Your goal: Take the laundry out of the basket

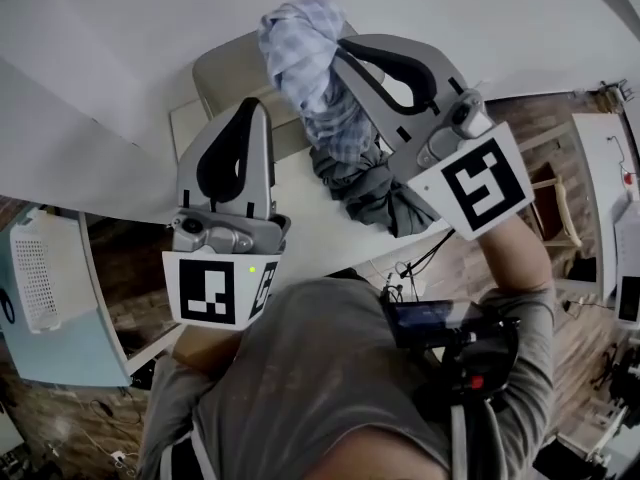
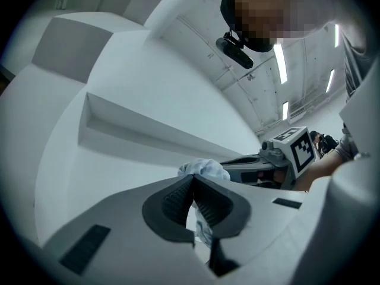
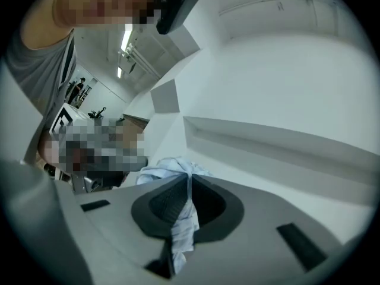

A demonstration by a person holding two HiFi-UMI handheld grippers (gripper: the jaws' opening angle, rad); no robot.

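Head view: right gripper (image 1: 335, 56) clamps plaid cloth (image 1: 300, 43) hanging below my jaws, already lifted out; left gripper (image 1: 257, 103) jaws together, empty; setting-down remains.

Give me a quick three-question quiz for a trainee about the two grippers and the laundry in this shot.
1. True or false: the right gripper is shut on the pale blue checked fabric shirt.
2. Which gripper holds nothing? A) the left gripper B) the right gripper C) neither
3. What colour is the crumpled garment bunched against the checked shirt, on the side nearer the person?

Key: 1 true; 2 A; 3 dark grey.
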